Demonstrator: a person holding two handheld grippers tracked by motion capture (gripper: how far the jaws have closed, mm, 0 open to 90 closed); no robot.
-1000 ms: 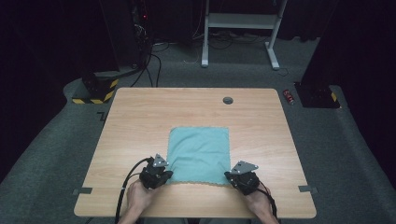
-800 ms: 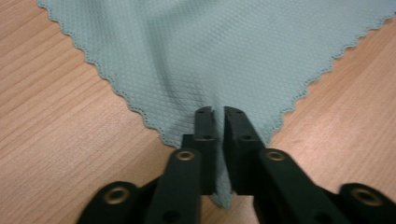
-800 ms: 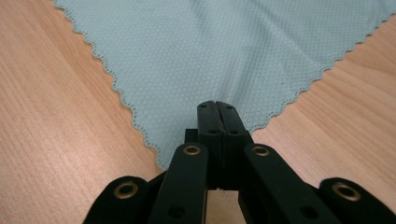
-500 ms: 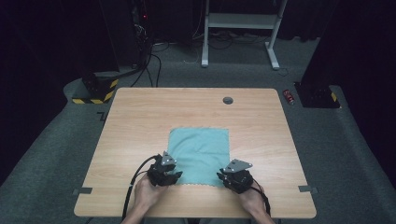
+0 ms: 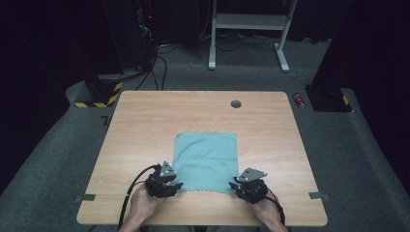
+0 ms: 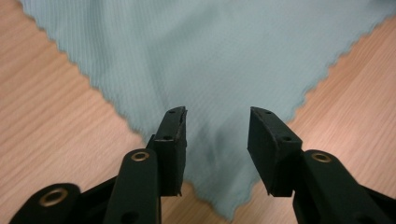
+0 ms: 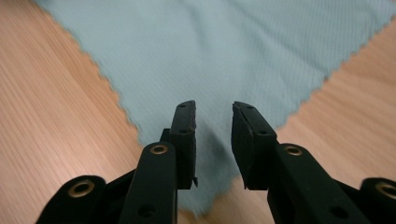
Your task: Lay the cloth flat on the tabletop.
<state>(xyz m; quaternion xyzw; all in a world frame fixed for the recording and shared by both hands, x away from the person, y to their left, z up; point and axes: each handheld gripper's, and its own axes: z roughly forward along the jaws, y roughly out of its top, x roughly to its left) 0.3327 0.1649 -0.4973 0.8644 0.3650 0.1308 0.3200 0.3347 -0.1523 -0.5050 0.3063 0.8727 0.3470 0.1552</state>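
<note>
Teal cloth (image 5: pixel 206 162) flat | left tongs (image 6: pixel 217 122) wide over corner | right tongs (image 7: pixel 213 116) narrower

cloth (image 5: pixel 206 162) on table (image 5: pixel 145 125), near edge | left claw (image 5: pixel 175 185), right claw (image 5: pixel 235 186) at near corners

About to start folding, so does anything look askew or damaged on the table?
Nothing stands out. The teal cloth lies flat and square on the table, and each open gripper, left and right, straddles a near corner.
</note>
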